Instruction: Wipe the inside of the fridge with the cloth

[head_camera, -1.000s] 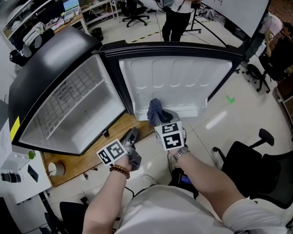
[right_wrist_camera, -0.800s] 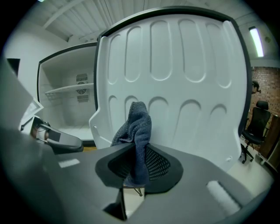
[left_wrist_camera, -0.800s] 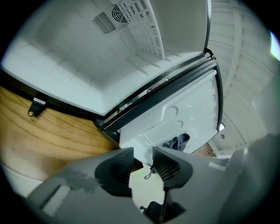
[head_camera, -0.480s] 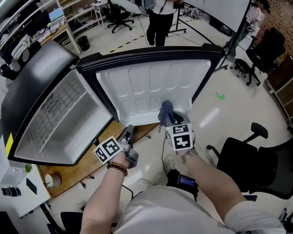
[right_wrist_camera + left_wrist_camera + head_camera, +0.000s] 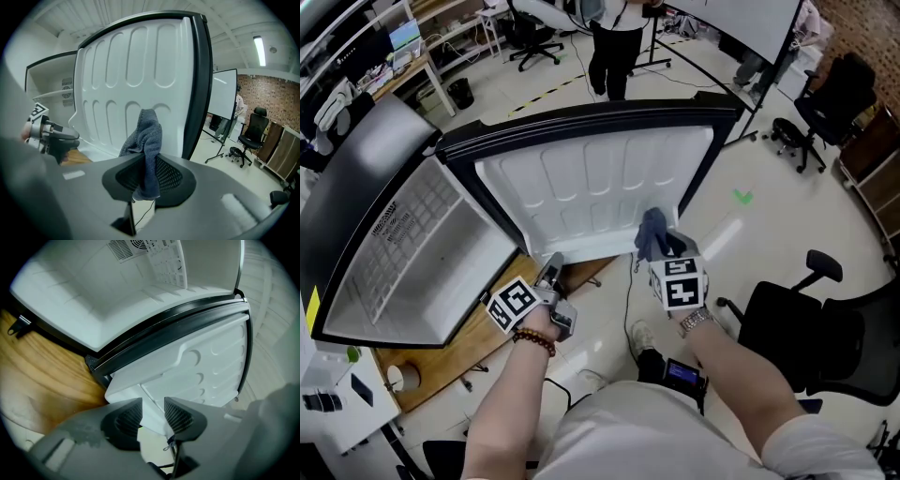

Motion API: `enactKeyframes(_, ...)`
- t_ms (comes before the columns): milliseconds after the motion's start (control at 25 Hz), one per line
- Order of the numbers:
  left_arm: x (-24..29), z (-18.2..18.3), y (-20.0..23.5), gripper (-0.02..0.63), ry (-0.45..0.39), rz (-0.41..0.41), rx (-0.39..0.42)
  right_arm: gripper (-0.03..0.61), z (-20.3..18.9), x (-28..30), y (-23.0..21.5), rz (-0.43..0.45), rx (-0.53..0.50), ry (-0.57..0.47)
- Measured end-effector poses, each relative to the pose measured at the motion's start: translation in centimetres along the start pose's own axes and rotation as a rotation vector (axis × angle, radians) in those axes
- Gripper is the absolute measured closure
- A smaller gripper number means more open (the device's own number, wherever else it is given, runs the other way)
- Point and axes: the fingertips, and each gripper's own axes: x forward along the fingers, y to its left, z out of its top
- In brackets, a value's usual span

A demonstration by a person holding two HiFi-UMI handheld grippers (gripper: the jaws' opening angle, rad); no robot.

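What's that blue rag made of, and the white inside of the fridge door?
The cloth looks like soft grey-blue terry or microfibre: nubby weave, limp folds. The door lining looks like moulded white plastic, smooth, with pressed-in rounded ribs.

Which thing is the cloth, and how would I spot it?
Find the fridge's open door, white and ribbed inside. In front of its lower right part, the right gripper has its jaws shut on the cloth. It is the only soft, blue-grey, crumpled thing against all that white plastic.
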Motion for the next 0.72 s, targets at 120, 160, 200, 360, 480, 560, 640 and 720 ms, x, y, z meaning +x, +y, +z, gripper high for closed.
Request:
enactKeyframes(120, 0.3, 0.0, 0.3, 0.468, -0.009, -0.001, -0.010, 0.515, -0.3, -0.2, -0.8, -0.007, 0.003, 0.004)
enactKeyframes(160, 0.4, 0.1, 0.4, 0.466, -0.013, 0.000, -0.013, 0.515, -0.3, -0.3, -1.0, -0.009, 0.003, 0.005)
enactKeyframes(200, 0.4, 0.1, 0.5, 0.466, -0.018, 0.001, -0.016, 0.515, -0.3, -0.4, -1.1, -0.009, 0.001, 0.005)
enactKeyframes(360, 0.3, 0.4, 1.1, 0.466, -0.044, 0.011, -0.023, 0.515, -0.4, -0.7, -1.4, -0.006, -0.004, 0.005)
enactKeyframes(480, 0.2, 0.7, 1.5, 0.466, -0.067, 0.009, -0.031, 0.515, -0.2, -0.8, -1.5, -0.001, -0.006, 0.002)
enactKeyframes(560, 0.1, 1.0, 1.6, 0.466, -0.078, -0.001, -0.037, 0.515, -0.2, -0.8, -1.6, -0.002, -0.006, 0.003)
enactKeyframes(640, -0.1, 1.1, 1.6, 0.466, -0.082, -0.008, -0.040, 0.515, -0.2, -0.8, -1.8, -0.005, -0.007, 0.006)
enactKeyframes(720, -0.2, 1.1, 1.6, 0.466, -0.086, -0.013, -0.041, 0.515, -0.1, -0.9, -1.9, -0.008, -0.005, 0.006)
